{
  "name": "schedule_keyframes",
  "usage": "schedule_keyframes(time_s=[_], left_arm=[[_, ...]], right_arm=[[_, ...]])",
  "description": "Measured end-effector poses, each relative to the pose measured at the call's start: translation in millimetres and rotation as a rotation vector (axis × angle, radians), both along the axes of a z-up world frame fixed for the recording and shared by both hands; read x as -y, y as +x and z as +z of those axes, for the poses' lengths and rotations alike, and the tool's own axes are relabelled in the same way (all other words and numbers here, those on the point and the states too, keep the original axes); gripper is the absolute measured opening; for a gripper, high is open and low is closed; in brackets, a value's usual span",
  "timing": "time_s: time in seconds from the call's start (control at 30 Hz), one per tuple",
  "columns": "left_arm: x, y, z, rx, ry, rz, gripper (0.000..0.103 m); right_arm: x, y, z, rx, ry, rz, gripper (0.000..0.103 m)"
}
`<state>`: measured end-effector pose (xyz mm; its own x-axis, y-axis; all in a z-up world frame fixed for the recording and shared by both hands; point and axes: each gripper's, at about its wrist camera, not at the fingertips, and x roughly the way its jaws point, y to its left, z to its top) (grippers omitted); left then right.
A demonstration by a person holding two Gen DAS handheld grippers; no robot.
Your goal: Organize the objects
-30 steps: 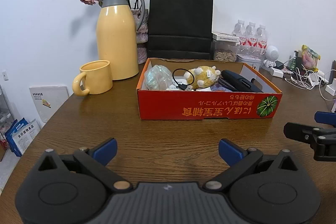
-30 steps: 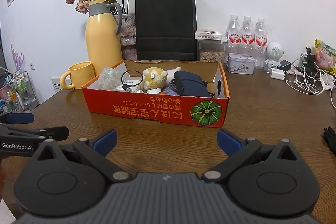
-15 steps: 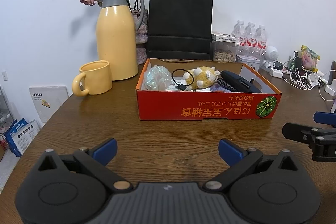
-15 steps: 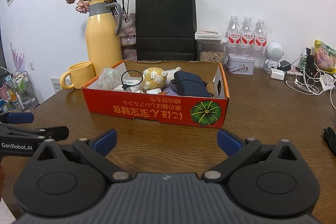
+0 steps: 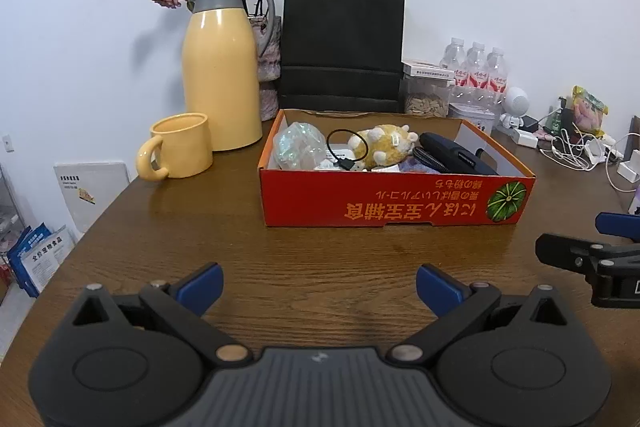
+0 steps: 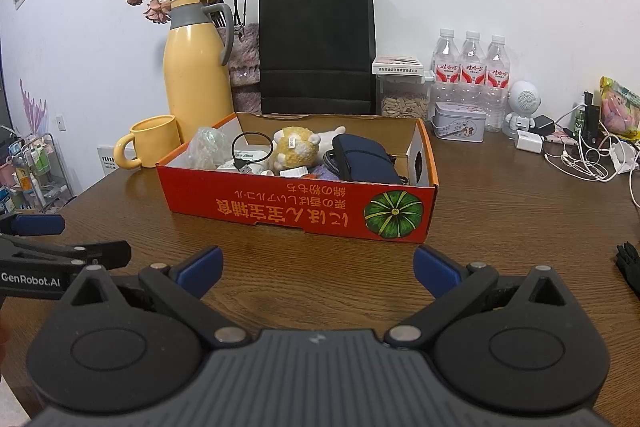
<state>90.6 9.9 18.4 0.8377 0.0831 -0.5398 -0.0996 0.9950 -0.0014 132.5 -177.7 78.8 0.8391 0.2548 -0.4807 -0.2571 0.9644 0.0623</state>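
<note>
Left gripper (image 5: 318, 281) and right gripper (image 6: 316, 269) both spread wide, empty, low over table (image 5: 340, 259). Red box (image 6: 296, 203) straight ahead, long axis crosswise; plush toy (image 6: 294, 147) and dark pouch (image 6: 362, 159) inside. Neither gripper clearly nearer.

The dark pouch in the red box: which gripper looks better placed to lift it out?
Probably the right gripper. The dark pouch lies at the right end of the red box, nearer it. The left gripper, also open and empty, faces the box's other end.
</note>
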Motion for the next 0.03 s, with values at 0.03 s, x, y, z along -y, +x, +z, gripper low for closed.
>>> schedule_keyframes(time_s=[0.03], left_arm=[[-0.4,0.0,0.0,0.001,0.001,0.002,0.103]], right_arm=[[0.1,-0.1,0.0,0.000,0.000,0.000,0.103]])
